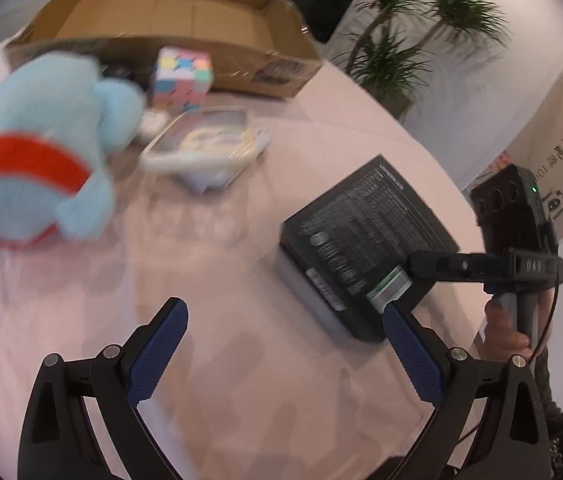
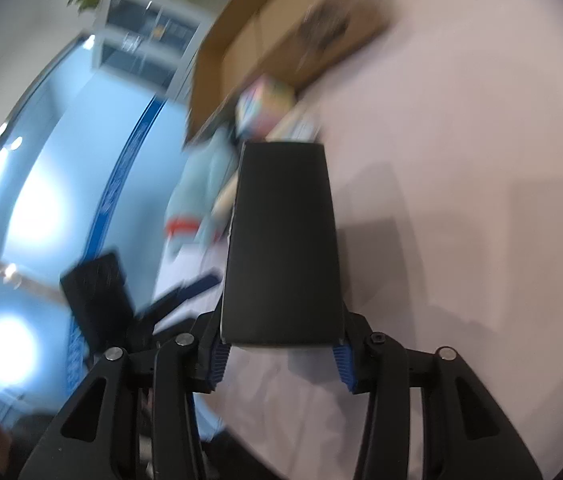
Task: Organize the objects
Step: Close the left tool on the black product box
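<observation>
My right gripper point(image 2: 281, 356) is shut on a black box point(image 2: 281, 240) and holds it tilted above the pink table. In the left wrist view the same black box point(image 1: 365, 240), printed with white text, is held at its near right corner by the right gripper point(image 1: 409, 268). My left gripper point(image 1: 285, 328) is open and empty, above the table just left of the box. A blue plush toy point(image 1: 41, 140) with a red band sits at the left. A pastel puzzle cube point(image 1: 183, 76) stands in front of an open cardboard box point(image 1: 169, 12).
A clear plastic container point(image 1: 205, 144) with pale items lies between the plush and the black box. A potted plant point(image 1: 401, 40) stands beyond the table's far right edge. The pink tabletop point(image 1: 241, 360) stretches under my left gripper. The left gripper's body point(image 2: 97, 296) shows in the right wrist view.
</observation>
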{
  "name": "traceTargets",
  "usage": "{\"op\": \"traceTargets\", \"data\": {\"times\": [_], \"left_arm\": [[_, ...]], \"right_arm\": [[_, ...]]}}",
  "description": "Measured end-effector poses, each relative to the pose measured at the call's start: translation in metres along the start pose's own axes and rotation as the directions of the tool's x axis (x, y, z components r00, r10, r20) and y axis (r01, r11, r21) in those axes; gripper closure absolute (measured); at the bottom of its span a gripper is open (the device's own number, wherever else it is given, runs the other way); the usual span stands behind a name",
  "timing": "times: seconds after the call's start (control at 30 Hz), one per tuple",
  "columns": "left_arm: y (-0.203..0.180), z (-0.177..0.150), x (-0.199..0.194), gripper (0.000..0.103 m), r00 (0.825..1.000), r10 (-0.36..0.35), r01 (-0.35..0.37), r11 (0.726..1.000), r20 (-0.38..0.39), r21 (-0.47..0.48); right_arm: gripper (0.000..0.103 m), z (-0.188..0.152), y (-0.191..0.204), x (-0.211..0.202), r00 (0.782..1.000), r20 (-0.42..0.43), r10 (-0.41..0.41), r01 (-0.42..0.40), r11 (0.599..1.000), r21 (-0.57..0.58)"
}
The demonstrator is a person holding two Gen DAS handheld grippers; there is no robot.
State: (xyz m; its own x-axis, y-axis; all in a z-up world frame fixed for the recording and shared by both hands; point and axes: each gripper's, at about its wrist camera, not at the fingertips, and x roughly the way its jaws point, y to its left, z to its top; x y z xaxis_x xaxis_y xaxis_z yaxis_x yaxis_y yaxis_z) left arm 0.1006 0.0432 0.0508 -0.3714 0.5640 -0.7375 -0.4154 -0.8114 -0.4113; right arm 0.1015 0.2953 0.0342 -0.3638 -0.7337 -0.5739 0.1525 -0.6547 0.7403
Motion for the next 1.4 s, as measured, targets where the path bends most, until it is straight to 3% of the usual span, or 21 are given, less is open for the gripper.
{"op": "traceTargets", "data": {"times": [0.07, 0.1, 0.2, 0.3, 0.4, 0.53, 0.7, 0.87, 1.03, 1.2, 1.3, 1.4], "left_arm": [[0.002, -0.008, -0.002, 0.004, 1.0, 0.012, -0.012, 1.0, -0.024, -0.023], [0.003, -0.01, -0.003, 0.004, 1.0, 0.013, -0.014, 1.0, -0.028, -0.028], [-0.006, -0.011, -0.003, 0.004, 1.0, -0.016, 0.015, 0.999, -0.026, -0.035], [-0.026, -0.007, 0.002, 0.004, 0.999, -0.045, 0.046, 0.998, -0.021, 0.032], [-0.047, -0.007, 0.008, 0.004, 1.0, -0.017, 0.016, 0.993, 0.006, 0.114], [-0.046, 0.001, 0.019, 0.004, 1.0, -0.016, 0.015, 0.992, 0.008, 0.127], [-0.062, -0.004, 0.027, 0.004, 1.0, 0.023, -0.021, 0.976, -0.005, 0.215], [-0.079, -0.01, 0.043, 0.005, 0.998, 0.06, -0.048, 0.947, -0.029, 0.318], [-0.077, -0.014, 0.051, 0.025, 0.996, 0.056, -0.028, 0.933, -0.069, 0.358], [-0.072, -0.014, 0.04, 0.036, 0.996, 0.06, -0.025, 0.892, -0.064, 0.451], [-0.068, -0.017, 0.035, 0.042, 0.996, 0.062, -0.024, 0.888, -0.069, 0.46], [-0.06, -0.02, 0.029, 0.042, 0.995, 0.063, -0.02, 0.886, -0.077, 0.463]], "right_arm": [[0.032, -0.005, 0.006, -0.002, 0.989, 0.028, -0.142, 0.143, 0.988, -0.06], [0.032, -0.008, 0.007, -0.006, 0.981, 0.051, -0.187, 0.191, 0.978, -0.088], [0.028, -0.014, 0.013, -0.021, 0.974, 0.084, -0.21, 0.222, 0.96, -0.168], [0.025, -0.021, 0.02, -0.031, 0.96, 0.083, -0.269, 0.281, 0.904, -0.323], [0.025, -0.026, 0.026, -0.024, 0.962, 0.05, -0.27, 0.26, 0.838, -0.479], [0.025, -0.03, 0.032, -0.01, 0.948, 0.063, -0.313, 0.281, 0.723, -0.631], [0.025, -0.02, 0.03, 0.0, 0.951, 0.061, -0.305, 0.257, 0.662, -0.704], [0.027, -0.021, 0.03, 0.005, 0.961, 0.053, -0.27, 0.222, 0.651, -0.726], [0.035, -0.023, 0.029, 0.014, 0.951, 0.062, -0.302, 0.246, 0.624, -0.741], [0.046, -0.022, 0.036, 0.019, 0.947, 0.045, -0.319, 0.233, 0.582, -0.779], [0.049, -0.022, 0.039, 0.023, 0.947, 0.044, -0.318, 0.232, 0.585, -0.777], [0.047, -0.022, 0.043, 0.025, 0.957, 0.034, -0.288, 0.212, 0.614, -0.76]]}}
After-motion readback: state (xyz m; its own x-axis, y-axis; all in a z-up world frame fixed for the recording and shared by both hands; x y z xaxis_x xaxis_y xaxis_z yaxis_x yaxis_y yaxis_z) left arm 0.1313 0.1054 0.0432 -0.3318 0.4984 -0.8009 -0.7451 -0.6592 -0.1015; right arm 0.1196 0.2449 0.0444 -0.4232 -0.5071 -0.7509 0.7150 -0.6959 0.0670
